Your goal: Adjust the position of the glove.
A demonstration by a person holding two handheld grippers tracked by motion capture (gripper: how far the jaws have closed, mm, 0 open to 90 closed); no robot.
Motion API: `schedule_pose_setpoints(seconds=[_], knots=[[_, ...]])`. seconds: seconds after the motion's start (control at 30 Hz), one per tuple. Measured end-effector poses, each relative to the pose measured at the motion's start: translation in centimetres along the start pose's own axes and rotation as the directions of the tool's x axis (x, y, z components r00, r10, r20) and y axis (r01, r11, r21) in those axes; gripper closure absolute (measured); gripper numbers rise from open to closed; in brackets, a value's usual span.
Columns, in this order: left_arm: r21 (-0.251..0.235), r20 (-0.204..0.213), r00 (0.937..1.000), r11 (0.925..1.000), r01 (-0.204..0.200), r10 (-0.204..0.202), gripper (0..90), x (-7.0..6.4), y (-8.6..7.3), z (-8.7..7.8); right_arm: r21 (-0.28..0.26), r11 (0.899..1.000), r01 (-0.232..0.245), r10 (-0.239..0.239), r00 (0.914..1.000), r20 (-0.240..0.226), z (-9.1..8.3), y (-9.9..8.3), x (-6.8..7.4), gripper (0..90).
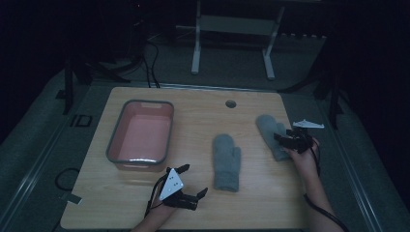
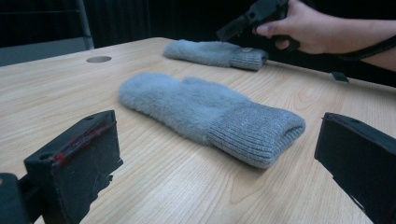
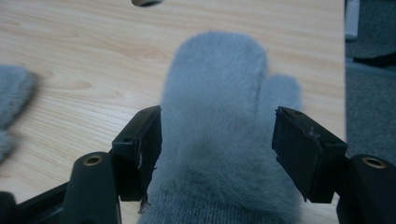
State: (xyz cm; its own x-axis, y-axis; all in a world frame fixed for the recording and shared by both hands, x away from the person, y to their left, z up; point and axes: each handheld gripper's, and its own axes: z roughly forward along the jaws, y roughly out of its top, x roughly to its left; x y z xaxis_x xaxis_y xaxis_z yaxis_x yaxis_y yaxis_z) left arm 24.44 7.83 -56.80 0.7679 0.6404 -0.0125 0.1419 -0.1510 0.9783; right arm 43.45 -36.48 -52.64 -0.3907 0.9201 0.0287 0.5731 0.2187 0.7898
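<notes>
Now the right gripper (image 3: 217, 149) is straddling the fuzzy grey knit mitten (image 3: 219, 121) near the wooden table's (image 1: 145, 203) right edge, jaws spread wide on either side; the left gripper (image 2: 215, 163) is gaping wide, holding nothing, facing the second grey mitten (image 2: 210, 114) at mid-table

Left gripper (image 1: 193, 181) low near front table edge, jaws spread wide, pointing right; grey plate on top. Left forearm entering from bottom. Right gripper (image 1: 285, 139) farther forward at right side, jaws parted, aimed left; right hand (image 1: 303, 155) wrapped round grip, cable trailing along forearm.
</notes>
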Motion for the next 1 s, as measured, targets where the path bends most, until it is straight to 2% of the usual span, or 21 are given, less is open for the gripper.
schedule_pose_setpoints(seconds=[0.07,0.2,0.3,0.43,0.57,0.63,0.77,0.83,0.9,1.0], knots=[[-0.001,0.000,1.0000,1.0000,0.003,-0.003,0.4,0.0,0.0,0.0,0.015,1.000,-0.002,0.002,1.0000,0.002,0.6,-0.3,0.0,32.9],[-0.001,0.000,1.0000,1.0000,0.003,-0.003,0.4,0.0,0.0,0.0,0.063,0.997,0.041,-0.044,0.9983,0.040,2.0,-0.8,0.5,36.0],[-0.001,0.000,1.0000,1.0000,0.002,-0.002,0.4,0.0,0.0,0.0,0.063,0.996,0.065,-0.068,0.9966,0.047,2.2,-1.1,0.7,45.5],[-0.001,0.001,1.0000,1.0000,0.002,-0.002,0.4,0.0,0.0,0.0,0.063,0.996,0.058,-0.062,0.9964,0.058,2.3,-1.3,1.2,59.2],[-0.001,0.000,1.0000,1.0000,0.000,0.000,0.4,0.0,0.0,0.0,0.065,0.998,0.021,-0.027,0.9960,0.085,2.0,-1.3,1.6,76.0],[-0.001,0.000,1.0000,1.0000,0.003,-0.003,0.4,0.0,0.0,0.0,0.057,0.998,-0.017,0.012,0.9959,0.090,1.9,-1.3,1.9,79.6],[-0.002,0.002,1.0000,1.0000,0.005,-0.005,0.4,0.0,0.0,0.0,0.040,0.999,-0.030,0.025,0.9931,0.115,1.3,-1.2,2.7,81.3],[-0.002,0.002,1.0000,1.0000,0.003,-0.003,0.4,0.0,0.0,0.0,0.027,0.999,-0.041,0.038,0.9920,0.120,0.4,-1.1,3.3,81.4],[-0.002,0.001,1.0000,1.0000,0.002,-0.002,0.4,0.0,0.0,0.0,0.010,0.998,-0.064,0.062,0.9904,0.123,-0.7,-1.2,3.9,81.4],[-0.003,0.001,1.0000,1.0000,0.003,-0.003,0.4,0.0,0.0,0.0,-0.031,0.993,-0.111,0.114,0.9830,0.144,-2.6,-1.3,4.8,81.4]])
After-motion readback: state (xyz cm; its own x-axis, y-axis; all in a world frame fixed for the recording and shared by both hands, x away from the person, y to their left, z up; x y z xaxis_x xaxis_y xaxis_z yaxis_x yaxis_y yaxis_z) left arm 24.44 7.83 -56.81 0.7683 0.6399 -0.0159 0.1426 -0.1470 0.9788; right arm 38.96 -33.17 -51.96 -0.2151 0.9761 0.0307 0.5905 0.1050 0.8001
